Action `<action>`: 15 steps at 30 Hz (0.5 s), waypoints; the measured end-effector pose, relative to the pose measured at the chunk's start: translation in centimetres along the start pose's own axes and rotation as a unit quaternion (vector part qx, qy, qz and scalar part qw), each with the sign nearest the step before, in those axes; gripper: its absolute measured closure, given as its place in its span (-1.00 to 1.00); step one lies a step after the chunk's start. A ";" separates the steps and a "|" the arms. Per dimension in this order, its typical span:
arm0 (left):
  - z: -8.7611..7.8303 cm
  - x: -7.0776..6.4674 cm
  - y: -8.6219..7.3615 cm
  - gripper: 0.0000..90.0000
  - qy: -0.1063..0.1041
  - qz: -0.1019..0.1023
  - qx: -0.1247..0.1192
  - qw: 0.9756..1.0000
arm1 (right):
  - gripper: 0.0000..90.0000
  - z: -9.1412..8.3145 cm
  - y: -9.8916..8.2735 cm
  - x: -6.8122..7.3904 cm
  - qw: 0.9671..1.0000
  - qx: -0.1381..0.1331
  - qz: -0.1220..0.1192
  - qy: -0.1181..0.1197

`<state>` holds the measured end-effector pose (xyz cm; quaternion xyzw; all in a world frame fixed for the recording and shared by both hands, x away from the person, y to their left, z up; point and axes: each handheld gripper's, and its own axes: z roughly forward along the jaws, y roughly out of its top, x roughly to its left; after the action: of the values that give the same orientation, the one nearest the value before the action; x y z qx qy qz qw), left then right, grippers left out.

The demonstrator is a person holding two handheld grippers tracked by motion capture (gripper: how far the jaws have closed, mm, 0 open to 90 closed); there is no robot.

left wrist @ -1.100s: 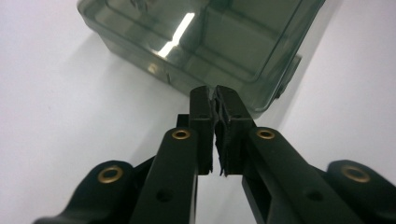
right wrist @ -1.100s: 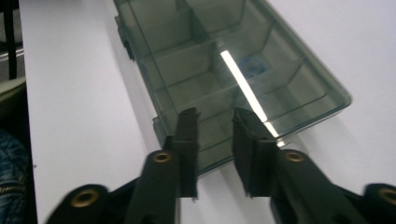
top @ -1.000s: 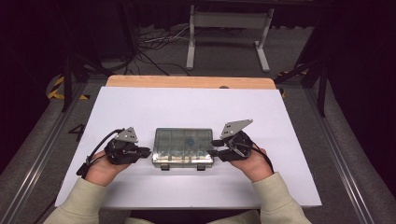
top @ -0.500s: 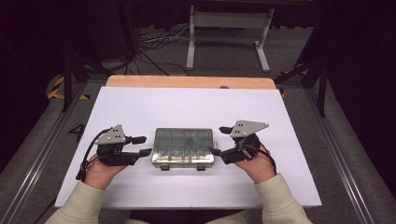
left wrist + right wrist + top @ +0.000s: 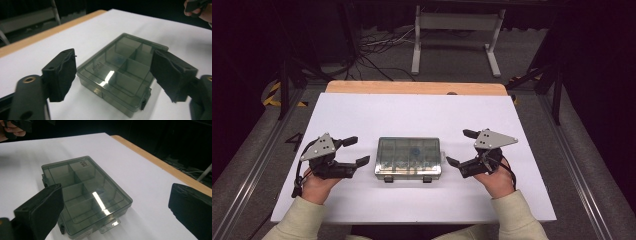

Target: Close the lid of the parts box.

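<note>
Lying between hand-held grippers (image 5: 351, 150): box (image 5: 408, 157)

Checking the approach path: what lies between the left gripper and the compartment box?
Nothing: in the high view, bare white table separates the left gripper from the compartment box.

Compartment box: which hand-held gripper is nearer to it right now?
Roughly equal, the left marginally nearer. The left hand-held gripper sits just off the compartment box's left end; the right hand-held gripper is just off its right end. Both are open, touching nothing.
</note>
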<state>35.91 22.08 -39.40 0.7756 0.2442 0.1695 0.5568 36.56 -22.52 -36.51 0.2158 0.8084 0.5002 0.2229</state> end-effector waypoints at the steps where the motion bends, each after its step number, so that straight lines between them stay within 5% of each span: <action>1: -0.1 0.1 -0.1 -0.57 0.002 -0.002 -0.002 1.000 | -1.00 -0.2 -0.2 -0.1 1.000 -0.007 0.000 -0.005; 5: -0.5 0.3 -0.4 -0.62 0.007 -0.010 -0.015 1.000 | -1.00 -1.0 -0.9 -0.7 1.000 -0.015 0.020 -0.013; 15: -1.2 0.8 -1.6 -0.74 0.015 -0.022 -0.047 0.999 | -1.00 -2.5 -2.4 -1.5 0.998 -0.045 0.023 -0.035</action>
<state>35.60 23.92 -40.56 0.7406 0.2613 0.1796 0.5924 36.00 -26.16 -37.47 0.2415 0.7716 0.5333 0.2490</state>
